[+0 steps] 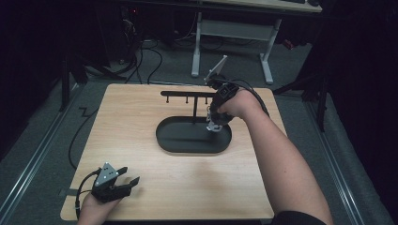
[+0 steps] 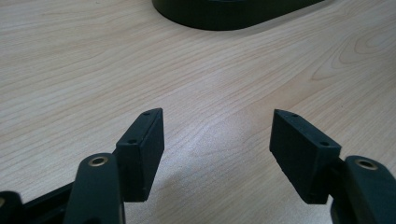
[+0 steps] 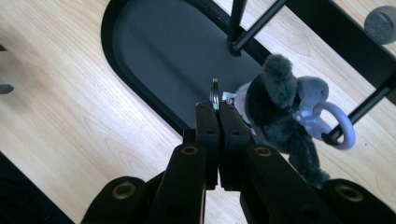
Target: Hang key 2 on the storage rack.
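While the left gripper (image 1: 123,180) rests at the near left corner of the wooden table (image 1: 141,117), its jaws stand well apart over bare wood with nothing between them. Over the right part of the black oval tray (image 1: 169,140), which lies at the table's middle and carries a black hanging stand (image 1: 187,95) with a cross bar, the right gripper (image 1: 214,127) points downward. Its jaws are pressed together on the metal key ring (image 3: 215,93) of a small grey plush keychain (image 3: 275,107), which hangs just beside the jaws, above the tray's right end.
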### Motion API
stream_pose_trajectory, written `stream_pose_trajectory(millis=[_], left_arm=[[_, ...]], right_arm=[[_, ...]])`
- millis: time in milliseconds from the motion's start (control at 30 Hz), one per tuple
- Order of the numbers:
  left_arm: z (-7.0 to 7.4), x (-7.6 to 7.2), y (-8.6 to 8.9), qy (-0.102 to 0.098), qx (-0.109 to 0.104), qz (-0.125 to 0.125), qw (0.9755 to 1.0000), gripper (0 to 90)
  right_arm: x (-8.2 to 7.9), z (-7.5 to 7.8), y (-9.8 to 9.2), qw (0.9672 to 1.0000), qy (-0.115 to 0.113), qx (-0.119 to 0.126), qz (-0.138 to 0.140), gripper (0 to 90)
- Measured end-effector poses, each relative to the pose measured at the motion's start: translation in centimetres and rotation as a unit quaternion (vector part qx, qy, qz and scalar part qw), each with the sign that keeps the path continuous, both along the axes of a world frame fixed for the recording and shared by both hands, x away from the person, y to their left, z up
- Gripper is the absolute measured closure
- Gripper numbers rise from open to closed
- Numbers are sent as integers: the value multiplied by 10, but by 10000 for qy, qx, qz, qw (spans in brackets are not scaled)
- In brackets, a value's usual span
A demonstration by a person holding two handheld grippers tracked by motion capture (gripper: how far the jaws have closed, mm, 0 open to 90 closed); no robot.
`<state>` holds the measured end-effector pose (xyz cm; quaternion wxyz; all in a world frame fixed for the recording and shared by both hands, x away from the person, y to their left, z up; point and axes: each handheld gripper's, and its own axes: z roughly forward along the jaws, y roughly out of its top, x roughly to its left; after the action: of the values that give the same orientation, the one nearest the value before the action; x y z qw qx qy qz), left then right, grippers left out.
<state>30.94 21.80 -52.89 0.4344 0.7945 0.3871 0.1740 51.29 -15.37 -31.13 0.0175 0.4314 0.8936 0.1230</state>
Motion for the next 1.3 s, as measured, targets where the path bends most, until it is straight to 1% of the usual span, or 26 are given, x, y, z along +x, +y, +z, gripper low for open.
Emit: stream_pose_trajectory(millis=[33,67,133,167,233,267,300,333,367,567,600,633,667,700,800,833,933,1067,1100,1167,1200,1300], left_arm=[[0,0,0,0,3,-2,10000,360],[0,1,0,8,4,-7,10000,360],[-1,1,0,24,1,4,10000,360],[-1,1,1,41,8,-5,10000,360],[-2,2,1,35,3,5,10000,360],[-2,2,0,38,9,2,10000,360],[-2,2,0,39,9,2,10000,360],[-2,2,0,39,-5,8,10000,360],[-2,2,0,42,-6,12,10000,360],[-2,2,1,66,17,-12,10000,360],[-2,2,1,62,14,-9,10000,360],[-2,2,1,63,13,-10,10000,360],[-2,2,0,63,14,-12,10000,360],[-2,2,0,63,18,-14,10000,360],[-2,2,0,58,25,-23,10000,360],[-2,2,0,58,19,-24,10000,360],[-2,2,0,57,17,-29,10000,360],[-2,2,-1,43,15,-43,10000,360],[-2,2,-1,44,13,-41,10000,360],[-1,2,-1,43,4,-47,10000,360],[-1,2,-1,40,7,-48,10000,359],[-1,2,-2,34,18,-58,10000,360]], right_arm=[[1,1,2,10000,31,17,-68,894],[4,2,3,10000,-14,38,36,894],[5,3,4,10000,-24,27,24,894],[8,4,6,10000,-6,96,-13,894],[10,4,6,9999,-20,112,38,894],[11,4,8,9999,3,113,-13,894],[13,4,8,9999,-36,111,-6,894],[15,4,8,9999,-28,125,-13,894],[17,4,8,9999,-24,139,-81,893],[24,3,4,9997,-9,185,-173,893],[24,3,4,9995,9,201,-238,893],[27,2,3,9997,-21,183,-179,893],[27,2,3,9997,-21,183,-179,893],[28,2,4,9996,-11,181,-234,893],[31,1,4,9995,-44,208,-233,892],[31,1,4,9994,-20,238,-257,892],[35,0,3,9993,-78,197,-293,891],[38,-2,4,9989,-170,133,-416,888],[38,-3,4,9987,-142,133,-481,885],[39,-4,2,9983,-251,113,-523,879],[39,-3,2,9981,-256,137,-548,870],[38,-3,1,9977,-292,71,-601,845]])
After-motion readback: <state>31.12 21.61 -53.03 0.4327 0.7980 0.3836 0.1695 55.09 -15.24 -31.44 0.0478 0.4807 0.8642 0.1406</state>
